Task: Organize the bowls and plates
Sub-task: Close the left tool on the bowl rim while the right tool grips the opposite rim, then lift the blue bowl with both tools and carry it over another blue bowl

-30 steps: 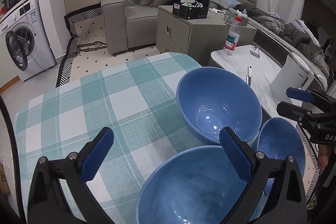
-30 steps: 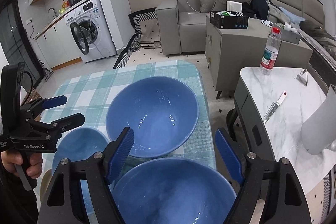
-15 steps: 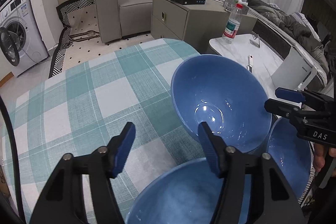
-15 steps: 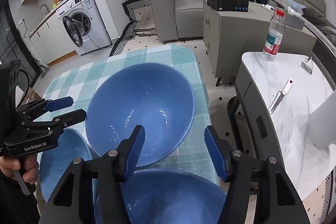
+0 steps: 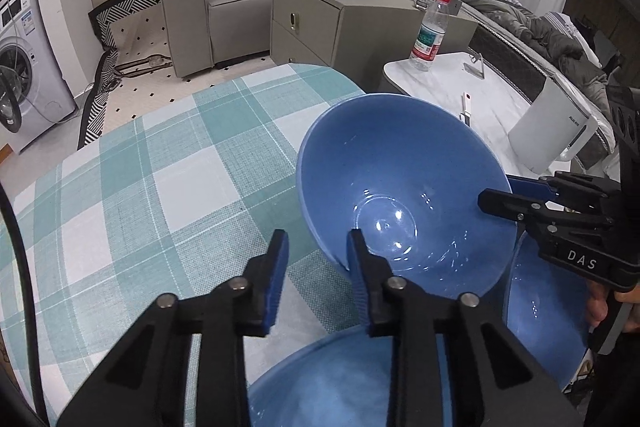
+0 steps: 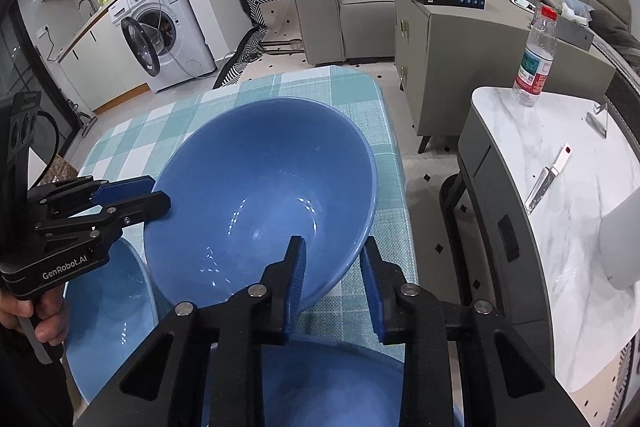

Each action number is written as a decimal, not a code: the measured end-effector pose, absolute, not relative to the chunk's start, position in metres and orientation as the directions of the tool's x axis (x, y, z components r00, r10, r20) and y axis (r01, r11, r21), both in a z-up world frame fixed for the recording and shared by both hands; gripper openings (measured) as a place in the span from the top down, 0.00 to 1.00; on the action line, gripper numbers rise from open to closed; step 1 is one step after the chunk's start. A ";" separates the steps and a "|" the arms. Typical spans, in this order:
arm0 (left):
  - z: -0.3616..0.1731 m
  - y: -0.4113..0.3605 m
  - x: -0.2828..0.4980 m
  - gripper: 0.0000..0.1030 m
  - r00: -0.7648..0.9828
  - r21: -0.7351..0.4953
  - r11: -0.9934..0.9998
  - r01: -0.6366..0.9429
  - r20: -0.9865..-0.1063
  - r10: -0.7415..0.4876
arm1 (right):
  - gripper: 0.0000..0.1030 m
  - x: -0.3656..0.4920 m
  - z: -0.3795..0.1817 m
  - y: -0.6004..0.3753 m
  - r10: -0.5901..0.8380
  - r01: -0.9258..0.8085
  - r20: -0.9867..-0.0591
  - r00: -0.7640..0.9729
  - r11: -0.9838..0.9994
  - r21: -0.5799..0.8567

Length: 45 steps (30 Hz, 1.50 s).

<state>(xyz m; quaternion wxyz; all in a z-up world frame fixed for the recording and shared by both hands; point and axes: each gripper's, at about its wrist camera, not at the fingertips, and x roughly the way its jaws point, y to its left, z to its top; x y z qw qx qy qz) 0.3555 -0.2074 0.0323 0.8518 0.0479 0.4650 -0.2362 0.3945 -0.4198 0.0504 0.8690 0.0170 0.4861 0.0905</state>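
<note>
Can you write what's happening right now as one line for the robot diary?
left gripper: shut on big blue bowl rim | right gripper: shut on its opposite rim | nearby: smaller blue bowl

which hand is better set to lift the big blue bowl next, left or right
Neither alone. The left gripper and the right gripper each have jaws shut on the near rim of the big blue bowl, on opposite sides, so a two-handed lift looks best.
</note>
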 end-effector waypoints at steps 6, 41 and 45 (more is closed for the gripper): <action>0.033 -0.213 0.352 0.78 0.456 -0.130 0.874 0.468 -0.812 -0.365 | 0.74 0.394 0.052 -0.418 0.167 -0.140 -0.842 0.514 0.984 0.109; 0.084 -0.195 0.322 0.78 0.558 -0.158 0.879 0.449 -0.719 -0.414 | 0.74 0.351 0.117 -0.405 0.147 -0.155 -0.735 0.661 0.986 0.058; 0.094 -0.189 0.312 0.78 0.579 -0.156 0.880 0.448 -0.700 -0.419 | 0.74 0.338 0.128 -0.400 0.152 -0.165 -0.716 0.682 0.985 0.052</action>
